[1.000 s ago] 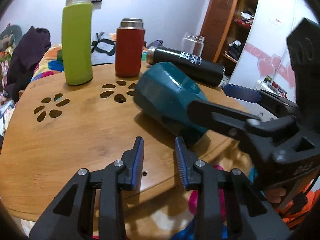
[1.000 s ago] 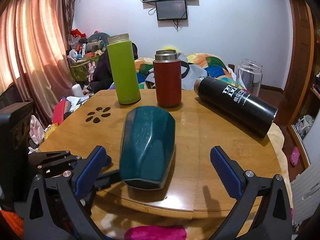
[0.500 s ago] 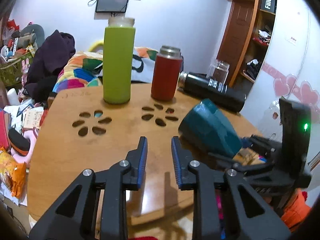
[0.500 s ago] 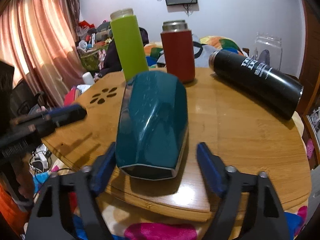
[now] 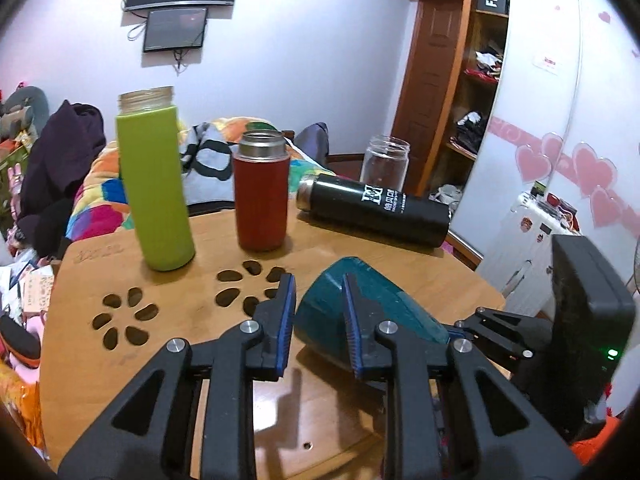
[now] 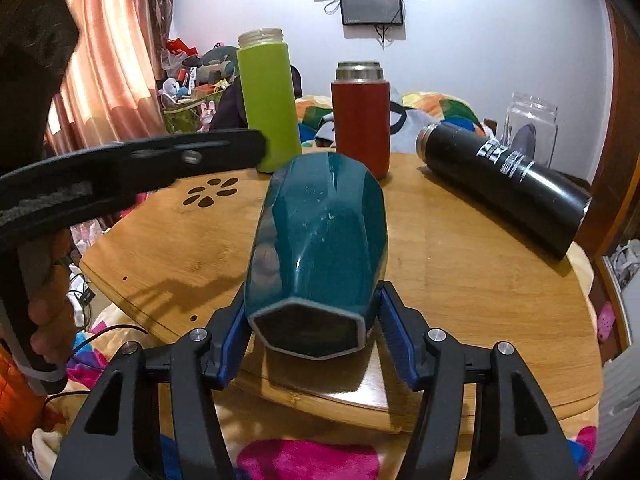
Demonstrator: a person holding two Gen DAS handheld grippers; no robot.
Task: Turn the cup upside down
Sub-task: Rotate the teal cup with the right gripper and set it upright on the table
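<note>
A teal faceted cup (image 6: 320,240) lies on its side on the round wooden table (image 6: 460,264), its hexagonal end facing the right wrist camera. My right gripper (image 6: 310,320) is shut on the cup, a blue pad on each side of its near end. In the left wrist view the cup (image 5: 376,312) shows partly behind my left gripper (image 5: 318,320), which is empty with its jaws a narrow gap apart, above the table just left of the cup. The left gripper also crosses the right wrist view at the left (image 6: 132,164).
A tall green bottle (image 5: 154,184) and a red flask (image 5: 260,196) stand upright at the back of the table. A black flask (image 5: 376,210) lies on its side at the back right, with a clear glass jar (image 5: 386,160) behind it. Flower-shaped cutouts (image 5: 124,320) pierce the tabletop.
My right gripper has closed on the teal cup's near end. My left gripper has swung right, and the cup now sits behind its fingers.
</note>
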